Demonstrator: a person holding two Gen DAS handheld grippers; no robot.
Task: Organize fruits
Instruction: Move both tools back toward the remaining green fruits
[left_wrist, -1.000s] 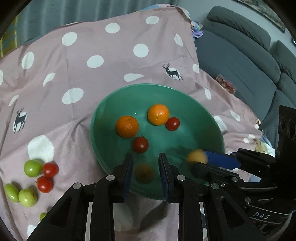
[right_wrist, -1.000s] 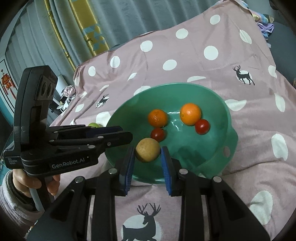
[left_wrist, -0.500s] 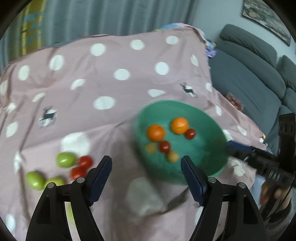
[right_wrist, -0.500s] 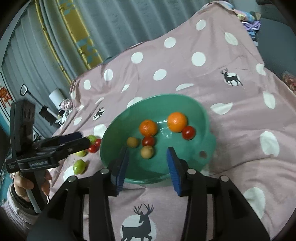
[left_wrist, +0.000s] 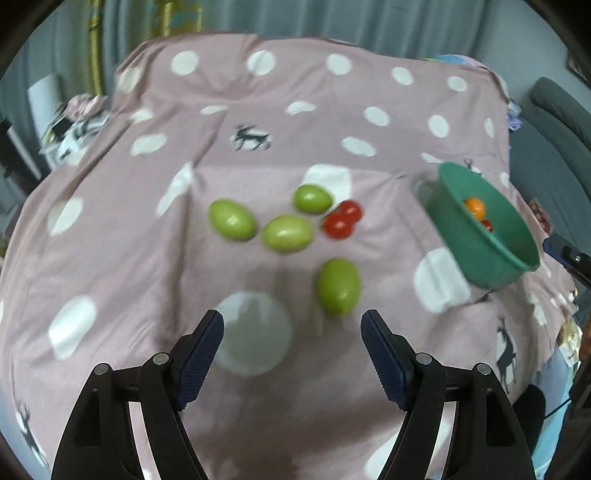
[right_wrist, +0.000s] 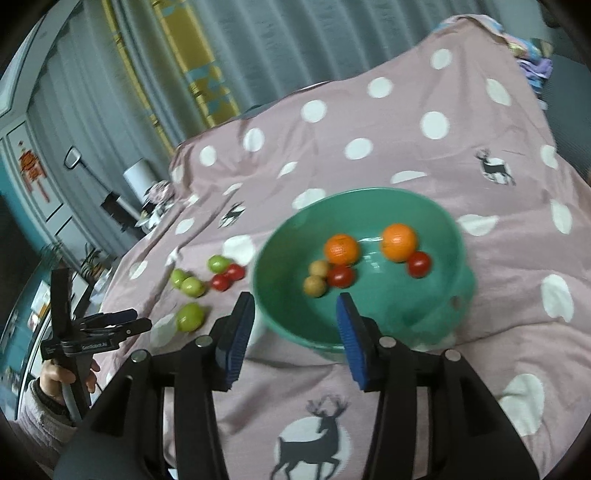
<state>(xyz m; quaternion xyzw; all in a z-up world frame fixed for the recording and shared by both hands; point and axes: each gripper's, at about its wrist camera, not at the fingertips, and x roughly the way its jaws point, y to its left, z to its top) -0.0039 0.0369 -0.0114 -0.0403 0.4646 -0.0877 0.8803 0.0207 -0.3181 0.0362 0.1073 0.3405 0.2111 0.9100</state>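
Observation:
A green bowl (right_wrist: 436, 314) (left_wrist: 480, 254) on the pink spotted cloth holds two oranges (right_wrist: 399, 242), two red tomatoes (right_wrist: 419, 264) and two brown fruits (right_wrist: 314, 285). My right gripper (right_wrist: 295, 332) is open and empty just in front of the bowl's near rim. My left gripper (left_wrist: 291, 354) is open and empty above the cloth, facing several green fruits (left_wrist: 339, 286) and two red tomatoes (left_wrist: 338, 226) left of the bowl. The left gripper also shows in the right wrist view (right_wrist: 110, 325), near the closest green fruit (right_wrist: 190, 316).
The pink cloth (left_wrist: 258, 110) drapes over the whole surface and falls away at its edges. A grey sofa (left_wrist: 554, 122) stands to the right. Curtains (right_wrist: 240, 55) and clutter (right_wrist: 147, 206) lie behind the far left edge.
Both grippers opened and dropped a brown fruit each into the bowl. The left gripper swung left to face the loose fruits. The right gripper drew back from the bowl.

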